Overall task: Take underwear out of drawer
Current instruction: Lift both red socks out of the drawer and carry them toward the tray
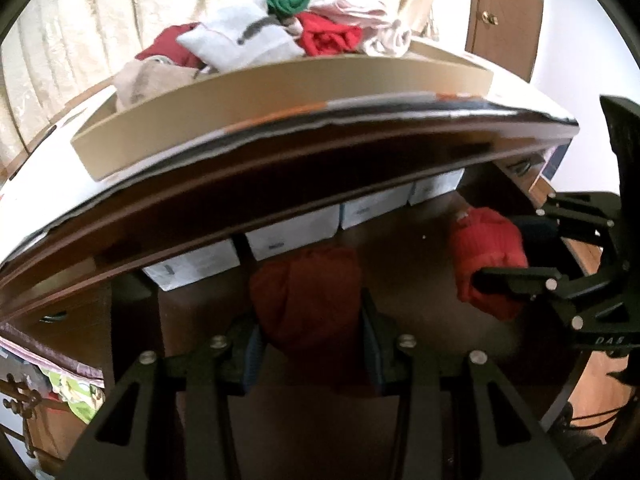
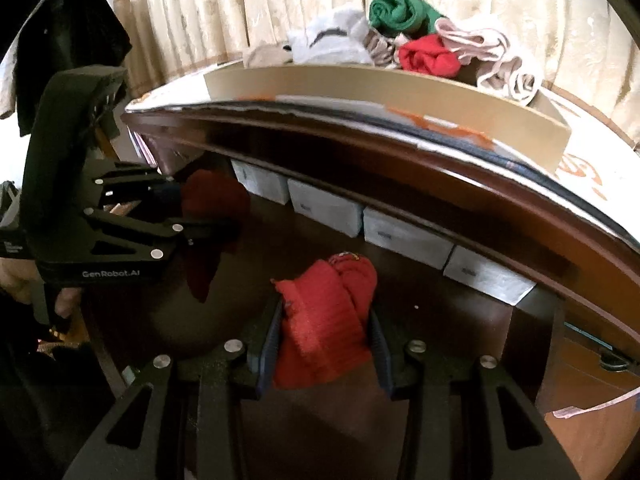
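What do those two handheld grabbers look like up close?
Both are matte black, built of flat angular links joined by silver round rivets. The left gripper and right gripper have ribbed bluish pads inside the jaws. White lettering reading GenRobot.AI runs along the left one's side, and thin black cables trail from the right one.

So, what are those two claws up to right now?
Left claw shut on dark red garment. Right claw shut on bright red garment. Both over open drawer; nothing blocking.

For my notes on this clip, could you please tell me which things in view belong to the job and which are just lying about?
Job:
- dark red garment, held by left gripper
- bright red garment, held by right gripper
- open drawer

Lying about:
- white boxes
- cardboard tray of clothes
- curtain
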Demonstrator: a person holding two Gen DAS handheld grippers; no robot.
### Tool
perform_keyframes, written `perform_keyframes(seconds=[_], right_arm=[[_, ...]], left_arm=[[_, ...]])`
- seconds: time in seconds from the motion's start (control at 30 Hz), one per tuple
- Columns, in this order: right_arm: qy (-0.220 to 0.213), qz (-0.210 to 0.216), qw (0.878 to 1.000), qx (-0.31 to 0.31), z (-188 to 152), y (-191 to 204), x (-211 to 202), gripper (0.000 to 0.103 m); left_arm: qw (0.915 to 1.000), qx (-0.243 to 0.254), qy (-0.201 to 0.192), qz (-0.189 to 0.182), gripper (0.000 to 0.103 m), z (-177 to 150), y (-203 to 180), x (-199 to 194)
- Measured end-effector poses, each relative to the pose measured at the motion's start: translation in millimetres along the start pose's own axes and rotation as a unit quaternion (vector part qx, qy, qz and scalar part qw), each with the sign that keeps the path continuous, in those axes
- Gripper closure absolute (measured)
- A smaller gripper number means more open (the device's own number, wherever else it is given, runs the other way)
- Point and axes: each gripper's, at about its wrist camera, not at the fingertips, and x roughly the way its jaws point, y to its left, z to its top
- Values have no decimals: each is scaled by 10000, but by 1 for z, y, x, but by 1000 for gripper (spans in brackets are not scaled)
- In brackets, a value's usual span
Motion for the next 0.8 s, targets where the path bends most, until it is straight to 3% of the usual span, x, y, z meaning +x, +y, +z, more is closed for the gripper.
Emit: perform_keyframes(seconds=[0.37, 0.8], right_arm=[[-536, -125, 9985, -70, 6, 5, -24, 60], [-940, -77, 9955, 132, -1, 5, -29, 60]], left_arm=[[9979, -125, -612, 142, 62, 7, 2, -24], [9953, -251, -922, 136, 62, 0, -5, -32]])
